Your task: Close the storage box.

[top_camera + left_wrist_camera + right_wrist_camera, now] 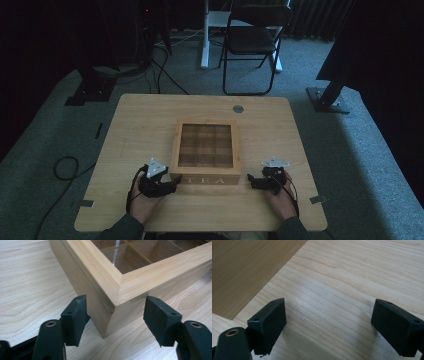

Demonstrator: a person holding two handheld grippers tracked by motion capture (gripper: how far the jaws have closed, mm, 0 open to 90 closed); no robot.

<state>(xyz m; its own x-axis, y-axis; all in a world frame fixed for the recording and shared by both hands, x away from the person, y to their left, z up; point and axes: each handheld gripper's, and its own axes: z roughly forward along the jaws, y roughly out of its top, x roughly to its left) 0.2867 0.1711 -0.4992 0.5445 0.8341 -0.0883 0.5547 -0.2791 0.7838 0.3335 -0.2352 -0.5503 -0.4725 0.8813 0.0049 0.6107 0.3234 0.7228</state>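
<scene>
Wooden tea box (205, 146): on the counter (130, 130).
Left gripper (116, 315): fingers apart, straddling its near corner.
Right gripper (329, 320): fingers apart over bare counter.

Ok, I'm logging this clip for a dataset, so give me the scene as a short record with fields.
surface: wooden table
main object: wooden tea box, lid with panes, closed
left gripper: open, jaws either side of the box's near corner, pads not pressing
right gripper: open, over bare table beside the box
background: folding chair
</scene>
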